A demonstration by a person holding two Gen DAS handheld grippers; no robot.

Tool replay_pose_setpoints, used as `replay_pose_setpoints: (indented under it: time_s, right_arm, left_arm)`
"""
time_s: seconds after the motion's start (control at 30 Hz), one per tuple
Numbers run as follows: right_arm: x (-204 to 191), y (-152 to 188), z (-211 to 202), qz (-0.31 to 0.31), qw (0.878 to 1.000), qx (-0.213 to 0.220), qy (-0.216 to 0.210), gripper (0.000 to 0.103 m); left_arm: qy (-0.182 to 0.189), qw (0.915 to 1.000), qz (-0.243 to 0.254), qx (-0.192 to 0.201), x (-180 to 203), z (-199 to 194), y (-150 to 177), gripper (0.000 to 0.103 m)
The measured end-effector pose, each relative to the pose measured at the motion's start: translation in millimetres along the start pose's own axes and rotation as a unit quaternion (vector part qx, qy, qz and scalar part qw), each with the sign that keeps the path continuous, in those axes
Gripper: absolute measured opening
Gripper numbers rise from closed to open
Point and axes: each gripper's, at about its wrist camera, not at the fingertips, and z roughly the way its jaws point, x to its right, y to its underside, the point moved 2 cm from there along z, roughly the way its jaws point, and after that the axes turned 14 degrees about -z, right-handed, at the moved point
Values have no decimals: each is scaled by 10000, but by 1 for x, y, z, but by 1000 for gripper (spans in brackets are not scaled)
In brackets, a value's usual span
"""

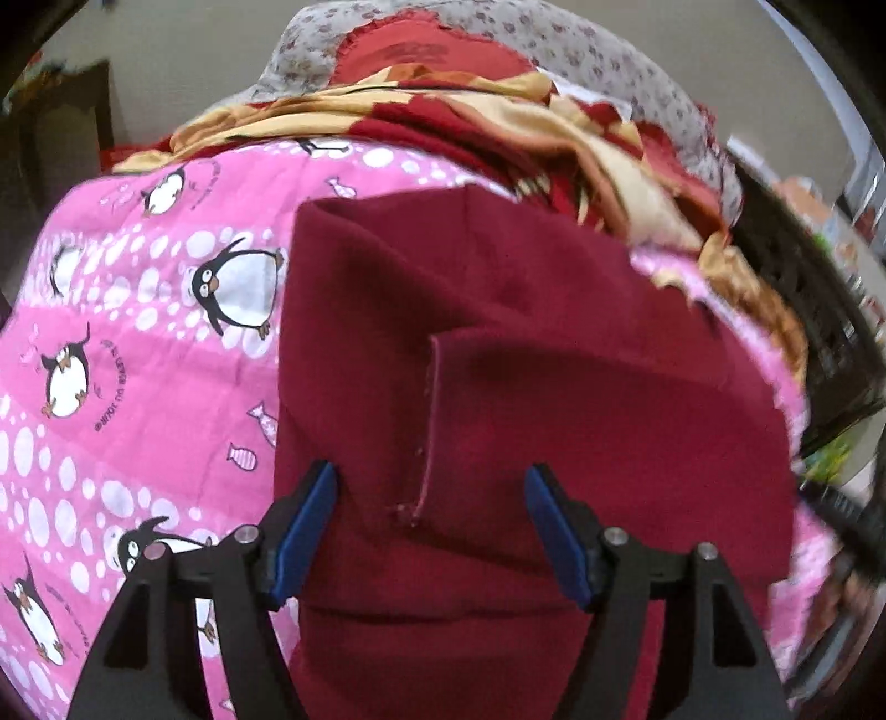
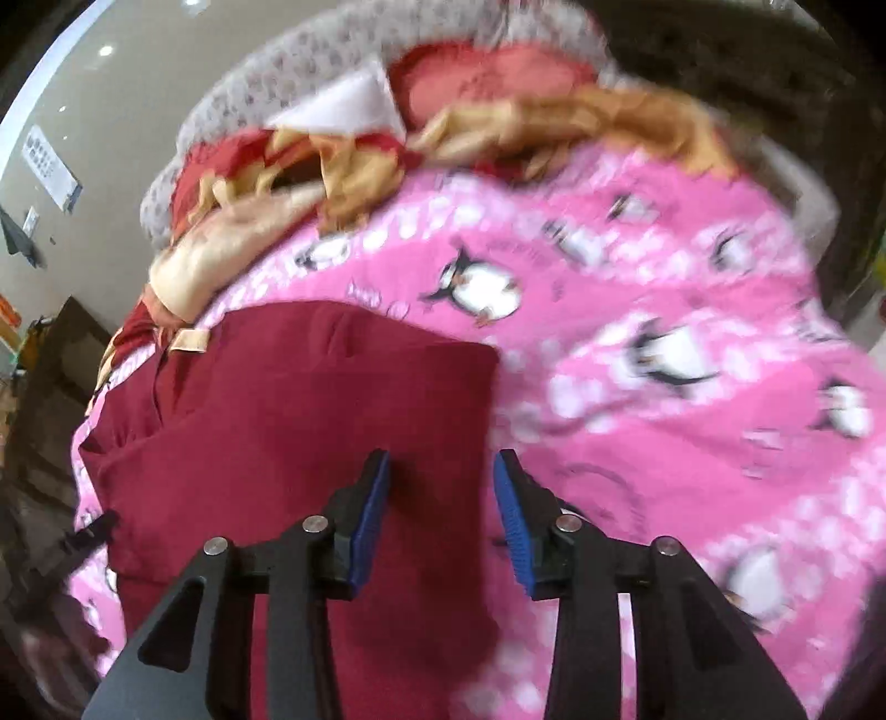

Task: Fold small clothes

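A dark red garment (image 1: 498, 343) lies spread on a pink penguin-print bedcover (image 1: 138, 360), with one flap folded over its middle. My left gripper (image 1: 432, 509) is open above the garment's near part, its blue pads on either side of the flap's hem corner, holding nothing. In the right wrist view the same garment (image 2: 288, 415) lies at the left on the bedcover (image 2: 692, 360). My right gripper (image 2: 443, 498) is open over the garment's right edge, empty. The right view is blurred.
A crumpled red and tan cloth (image 1: 470, 111) and a grey floral cushion (image 1: 581, 44) lie at the far side of the bed. A dark basket (image 1: 803, 310) stands at the right. Walls and furniture (image 2: 50, 354) surround the bed.
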Motion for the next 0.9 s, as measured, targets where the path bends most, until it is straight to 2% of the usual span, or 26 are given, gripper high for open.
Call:
replay_pose_setpoints:
  time_s: [0.03, 0.07, 0.1, 0.13, 0.17, 0.2, 0.23, 0.33, 0.4, 0.43, 0.47, 0.5, 0.57, 0.6, 0.7, 0.8, 0.9]
  right_arm:
    - [2, -4, 0, -86, 9996, 67, 274, 19]
    - [5, -9, -6, -206, 9965, 256, 766, 15]
    - [9, -12, -11, -242, 9910, 410, 1249, 15]
    - [18, -12, -12, -104, 9879, 386, 1497, 15]
    - [24, -11, -11, 58, 9915, 255, 1272, 15]
    - [29, -9, -12, 316, 9968, 135, 715, 15]
    - [28, -5, -22, 447, 9984, 222, 263, 15]
    - [1, 5, -53, -110, 9985, 526, 92, 16]
    - [-26, 16, -63, -658, 9957, 568, -305, 21]
    - [-39, 26, -60, -909, 9935, 459, -500, 22]
    - [-46, 34, -55, -1077, 9922, 320, -542, 22]
    - [-51, 43, -43, -1301, 9906, 101, -409, 22]
    - [-50, 55, -18, -1589, 9869, -232, 144, 21]
    - [-48, 56, -18, -1585, 9873, -42, 125, 21]
    - [-46, 53, -29, -1303, 9913, -94, 139, 21]
    - [-52, 47, -50, -1271, 9914, 170, 242, 24]
    - [-56, 44, -57, -1188, 9922, 346, 139, 27]
  left_arm:
    - [-53, 9999, 95, 28, 0, 2, 2, 74]
    - [-120, 9997, 201, 74, 2, 3, 5, 74]
    - [-161, 9994, 271, 107, 3, 4, 7, 74]
    - [-183, 9993, 307, 124, 4, 5, 8, 74]
    - [-191, 9992, 322, 135, 4, 5, 8, 75]
    - [-180, 9993, 309, 133, 3, 5, 9, 76]
    - [-164, 9994, 289, 127, 3, 5, 9, 77]
    - [-130, 9995, 265, 135, 3, 6, 10, 80]
    - [-175, 9993, 290, 157, 4, 7, 10, 81]
    - [-194, 9992, 297, 169, 5, 7, 10, 81]
    - [-215, 9992, 304, 177, 6, 6, 11, 81]
    - [-226, 9991, 307, 177, 6, 6, 11, 81]
    - [-236, 9992, 301, 150, 7, 5, 10, 81]
    - [-252, 9991, 303, 145, 7, 3, 11, 81]
    - [-234, 9991, 303, 174, 6, -7, 12, 81]
    - [-207, 9992, 277, 219, 4, -14, 13, 81]
    - [-248, 9989, 270, 289, 2, -21, 13, 81]
